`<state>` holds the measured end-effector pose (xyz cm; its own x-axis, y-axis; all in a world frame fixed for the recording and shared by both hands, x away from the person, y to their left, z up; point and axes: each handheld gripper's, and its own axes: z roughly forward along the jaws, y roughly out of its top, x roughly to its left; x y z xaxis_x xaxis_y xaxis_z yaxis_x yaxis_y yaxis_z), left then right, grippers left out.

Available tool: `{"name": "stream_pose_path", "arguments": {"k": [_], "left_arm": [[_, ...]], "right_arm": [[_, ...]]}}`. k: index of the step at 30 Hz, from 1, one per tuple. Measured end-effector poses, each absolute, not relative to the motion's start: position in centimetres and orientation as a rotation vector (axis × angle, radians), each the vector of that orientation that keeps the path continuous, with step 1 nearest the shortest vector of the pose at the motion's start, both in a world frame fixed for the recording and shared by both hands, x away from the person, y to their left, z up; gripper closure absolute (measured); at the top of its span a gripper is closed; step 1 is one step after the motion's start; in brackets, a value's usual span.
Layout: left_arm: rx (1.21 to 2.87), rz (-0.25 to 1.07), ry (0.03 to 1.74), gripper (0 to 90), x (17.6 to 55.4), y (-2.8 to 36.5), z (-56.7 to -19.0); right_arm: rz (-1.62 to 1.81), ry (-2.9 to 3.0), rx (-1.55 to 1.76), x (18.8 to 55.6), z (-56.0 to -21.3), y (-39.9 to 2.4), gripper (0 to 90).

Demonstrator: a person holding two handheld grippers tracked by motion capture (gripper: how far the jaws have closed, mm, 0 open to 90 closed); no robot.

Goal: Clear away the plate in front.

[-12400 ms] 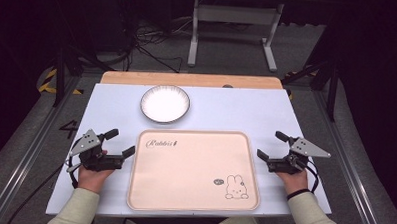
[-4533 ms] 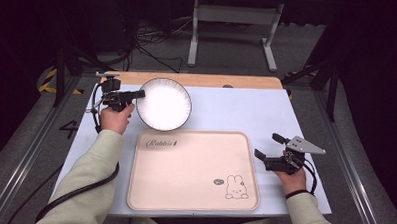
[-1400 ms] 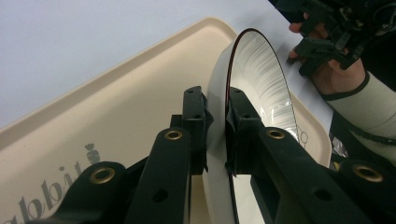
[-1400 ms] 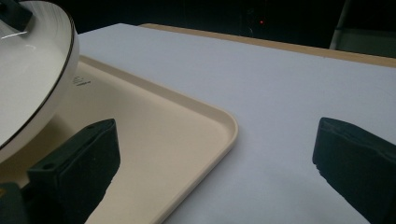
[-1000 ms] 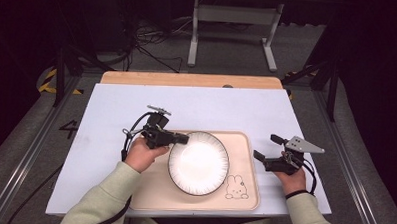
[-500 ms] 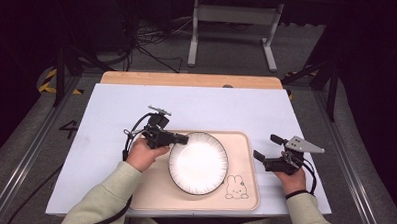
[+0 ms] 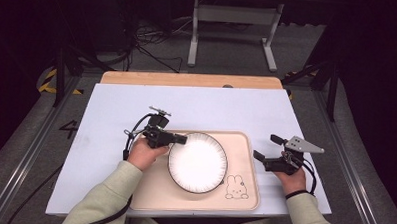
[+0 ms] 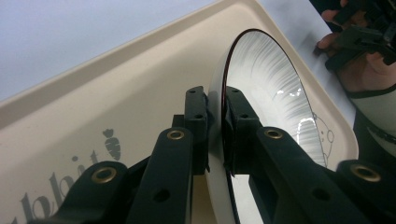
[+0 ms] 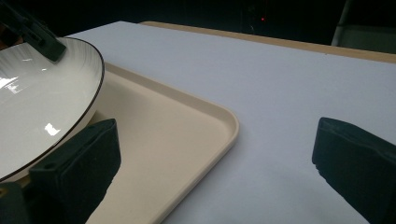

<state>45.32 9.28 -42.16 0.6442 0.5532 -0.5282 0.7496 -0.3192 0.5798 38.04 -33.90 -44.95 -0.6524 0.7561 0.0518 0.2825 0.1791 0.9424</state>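
1. White, dark-rimmed plate (image 7: 197,162) on the beige tray (image 7: 243,201), covering its middle and right part, just beside the printed rabbit (image 7: 235,187); whether fully settled or tipped up a little at the pinched edge: cannot tell from above.
2. Seen in the left gripper view: plate (image 8: 275,93) edge-on, rim clamped between two black pads, tray (image 8: 93,102) floor beneath, carrot print and lettering at lower left.
3. Step in hand, by judgement: setting the plate down on the tray, nearly done; release not yet made.
4. Next move, likely: lower the rim until flat, spread the jaws just enough to clear it, then draw back along the tray without dragging the plate.
5. Left gripper (image 7: 180,139): jaws clenched on the plate's left rim, one pad above and one below, no gap visible.
6. Right gripper (image 7: 265,149): jaws spread wide, holding nothing, resting on the pale blue table (image 7: 211,107) just off the tray's right edge, apart from the plate.
7. Right gripper view: tray corner (image 9: 224,121) and plate (image 9: 42,102) at left, bare table between the two pads.
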Motion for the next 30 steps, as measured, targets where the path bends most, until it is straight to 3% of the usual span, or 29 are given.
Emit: {"name": "stream_pose_path", "arguments": {"k": [25, 30], "left_arm": [[2.043, -0.207, 1.066, 74.7, 46.06, 9.53, -43.02], [2.007, -0.159, 1.034, 69.1, 45.52, 9.89, -42.37]], "right_arm": [[1.473, 2.032, 0.974, 38.05, -44.97, -33.87, 1.9], [1.472, 2.038, 0.980, 38.05, -44.99, -33.83, 1.8]]}}
